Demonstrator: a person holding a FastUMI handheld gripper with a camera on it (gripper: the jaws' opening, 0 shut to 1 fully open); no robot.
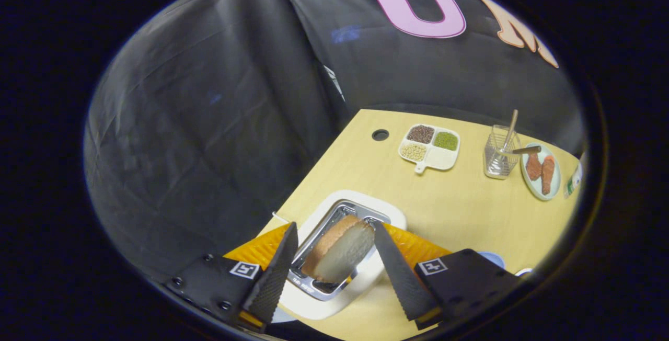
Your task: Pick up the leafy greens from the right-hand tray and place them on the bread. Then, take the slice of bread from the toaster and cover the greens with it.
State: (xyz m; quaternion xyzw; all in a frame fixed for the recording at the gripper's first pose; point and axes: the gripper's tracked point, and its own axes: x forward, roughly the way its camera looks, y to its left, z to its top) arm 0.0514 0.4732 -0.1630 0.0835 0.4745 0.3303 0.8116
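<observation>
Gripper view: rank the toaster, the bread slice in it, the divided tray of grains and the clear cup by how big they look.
1. toaster, nearest the camera
2. bread slice, between the open gripper fingers, untouched
3. divided tray
4. clear cup

Tray and cup sit far back, so apparent size understates both.

no readable text, labels or numbers

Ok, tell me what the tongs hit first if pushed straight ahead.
Probably the pale, brown-crusted bread slice standing in the white toaster's slot, which sits between the open tongs; depth is unclear.
</observation>
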